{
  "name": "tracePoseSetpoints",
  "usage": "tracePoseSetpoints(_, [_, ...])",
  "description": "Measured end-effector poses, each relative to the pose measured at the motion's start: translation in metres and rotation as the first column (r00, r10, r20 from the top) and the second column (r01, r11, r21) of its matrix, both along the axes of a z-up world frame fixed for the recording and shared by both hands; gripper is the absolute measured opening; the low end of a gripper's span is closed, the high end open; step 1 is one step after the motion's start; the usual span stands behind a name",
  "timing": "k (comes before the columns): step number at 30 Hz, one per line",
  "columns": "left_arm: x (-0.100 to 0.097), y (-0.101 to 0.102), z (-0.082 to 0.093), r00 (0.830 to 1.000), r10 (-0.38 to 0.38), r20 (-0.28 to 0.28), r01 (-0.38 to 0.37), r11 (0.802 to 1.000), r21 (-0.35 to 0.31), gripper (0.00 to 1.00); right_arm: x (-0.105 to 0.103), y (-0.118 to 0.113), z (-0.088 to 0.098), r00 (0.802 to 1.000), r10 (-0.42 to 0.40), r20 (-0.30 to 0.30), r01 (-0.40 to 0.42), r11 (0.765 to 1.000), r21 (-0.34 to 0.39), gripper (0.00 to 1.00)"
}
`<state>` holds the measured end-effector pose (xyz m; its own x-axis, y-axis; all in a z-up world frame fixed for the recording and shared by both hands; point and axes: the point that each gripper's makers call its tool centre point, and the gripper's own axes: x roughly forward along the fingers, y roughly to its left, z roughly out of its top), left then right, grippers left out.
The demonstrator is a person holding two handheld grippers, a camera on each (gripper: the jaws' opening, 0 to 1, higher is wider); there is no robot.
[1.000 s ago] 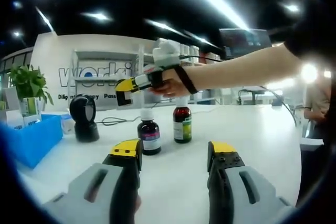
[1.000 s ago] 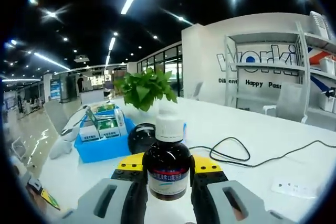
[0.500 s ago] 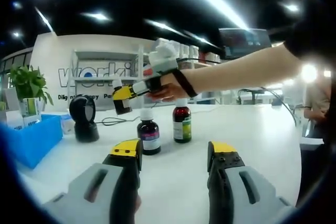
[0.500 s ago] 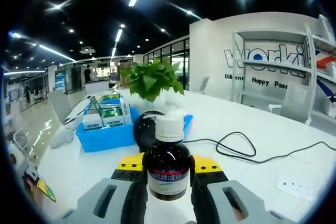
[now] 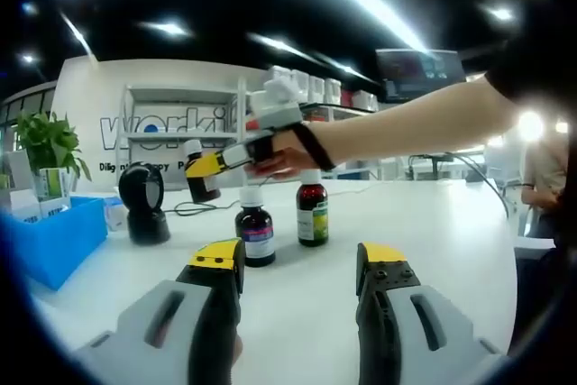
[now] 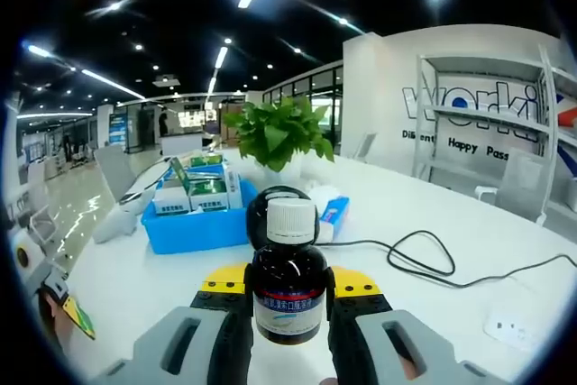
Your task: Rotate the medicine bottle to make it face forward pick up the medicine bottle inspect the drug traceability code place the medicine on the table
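Observation:
My right gripper (image 6: 288, 284) is shut on a brown medicine bottle (image 6: 288, 293) with a white cap and a blue-and-red label, held upright above the white table (image 6: 144, 286). In the left gripper view that same gripper (image 5: 206, 167) hangs in the air with the held bottle (image 5: 202, 179), close to the black scanner (image 5: 144, 203). Two more brown bottles stand on the table: one with a pink-banded label (image 5: 256, 226) and one with a green label (image 5: 313, 207). My left gripper (image 5: 297, 263) is open near the table's front, apart from them.
A blue bin (image 6: 203, 223) with boxed medicines and a potted plant (image 6: 281, 135) stand beyond the black round scanner (image 6: 275, 205). A black cable (image 6: 433, 263) runs to a white socket (image 6: 509, 329). The person's arm (image 5: 406, 123) crosses above the standing bottles.
The right gripper has carried the bottle leftward toward the black scanner, which now sits directly behind it. The left gripper has not moved.

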<state>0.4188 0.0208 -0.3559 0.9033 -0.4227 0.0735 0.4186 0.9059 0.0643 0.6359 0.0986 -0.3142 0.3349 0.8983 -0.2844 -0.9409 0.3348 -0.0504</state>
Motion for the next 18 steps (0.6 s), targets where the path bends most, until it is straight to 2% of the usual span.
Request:
tracePoseSetpoints(6, [0.001,0.000,0.000,1.000,-0.003,0.000,0.003,1.000,0.001,0.41,-0.002,0.000,-0.005,1.000,0.016,-0.005,-0.016,1.000,-0.003,0.27])
tracePoseSetpoints(12, [0.002,0.000,-0.002,1.000,-0.006,-0.002,0.006,1.000,0.004,0.41,0.002,0.000,-0.007,0.999,0.052,-0.005,-0.052,0.998,0.032,0.27])
tracePoseSetpoints(18, [0.002,-0.001,-0.002,1.000,-0.008,-0.004,0.008,1.000,0.006,0.41,0.010,-0.004,-0.004,0.998,0.030,-0.055,-0.025,0.996,0.090,0.27])
